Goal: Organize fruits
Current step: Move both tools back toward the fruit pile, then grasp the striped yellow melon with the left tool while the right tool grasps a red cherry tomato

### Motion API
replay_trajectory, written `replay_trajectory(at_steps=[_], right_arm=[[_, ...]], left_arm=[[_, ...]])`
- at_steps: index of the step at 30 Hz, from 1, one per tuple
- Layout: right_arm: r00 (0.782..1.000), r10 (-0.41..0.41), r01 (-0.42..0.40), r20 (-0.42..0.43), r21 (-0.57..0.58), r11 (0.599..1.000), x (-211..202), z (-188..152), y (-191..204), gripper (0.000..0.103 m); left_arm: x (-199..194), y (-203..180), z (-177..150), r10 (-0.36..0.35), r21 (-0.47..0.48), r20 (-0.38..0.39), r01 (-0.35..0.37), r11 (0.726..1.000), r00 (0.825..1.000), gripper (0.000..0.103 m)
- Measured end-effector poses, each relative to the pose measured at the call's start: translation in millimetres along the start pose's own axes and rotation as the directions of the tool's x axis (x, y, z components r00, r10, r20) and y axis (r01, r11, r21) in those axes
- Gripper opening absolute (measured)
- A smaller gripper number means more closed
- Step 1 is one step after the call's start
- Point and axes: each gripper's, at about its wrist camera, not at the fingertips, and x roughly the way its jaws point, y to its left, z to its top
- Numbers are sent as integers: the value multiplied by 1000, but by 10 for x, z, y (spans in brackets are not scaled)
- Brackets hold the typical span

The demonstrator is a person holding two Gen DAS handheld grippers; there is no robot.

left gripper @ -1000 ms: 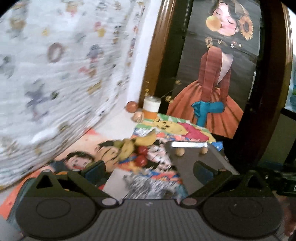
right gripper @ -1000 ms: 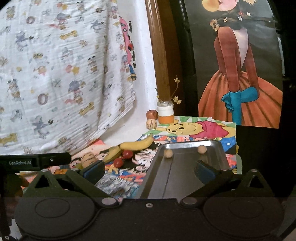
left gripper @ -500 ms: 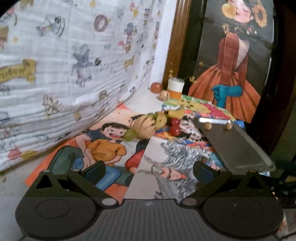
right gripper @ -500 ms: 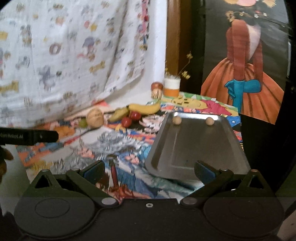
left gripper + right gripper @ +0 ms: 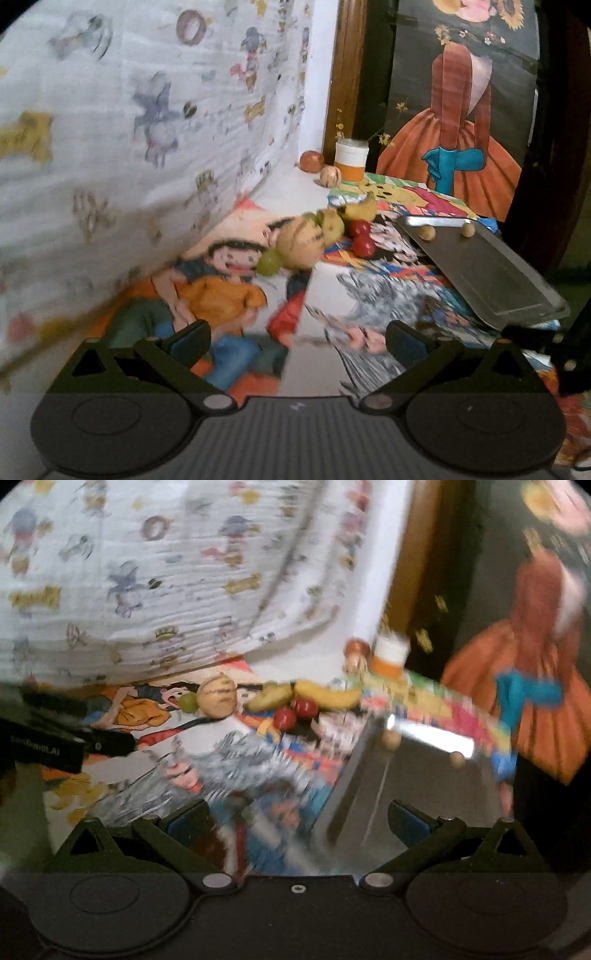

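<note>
A pile of fruit lies on the cartoon mat: a tan melon, a green grape, a yellow-green mango, a banana and two red fruits. A metal tray to their right holds two small brown balls. My left gripper is open and empty, well short of the fruit. My right gripper is open and empty over the tray's near left corner. The right view is blurred; the melon and banana show there.
A white and orange jar with two round fruits beside it stands at the back by the wooden frame. A patterned cloth hangs along the left. The left gripper's body shows at the right view's left edge.
The left gripper has moved a little closer to the fruit pile. The right gripper has swung left and tilted, blurring its view; the tray now lies under its right side.
</note>
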Motion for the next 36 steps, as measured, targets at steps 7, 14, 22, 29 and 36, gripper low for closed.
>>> replay_trajectory(at_steps=[7,14,22,29,36], right_arm=[[991,133,-133,2,-12,991,302,471,-293,102],[988,136,-140,-76,-56,989,875,618,-408,102],[980,191,-186,-54,78,979,1364,607,-517,100],[967,254,-245,-25,188,951,1687,632,-580,82],[951,305,-289,-39,229,929,1890,577,-590,79]], left_arm=[[233,79,277,5,48,19,-5,999,1000,103],[496,71,429,-38,179,35,32,983,999,103],[844,-39,493,-56,311,46,39,950,997,103],[1185,-156,463,-69,329,-10,69,942,998,102],[1363,-86,545,-100,289,-54,111,951,994,92]])
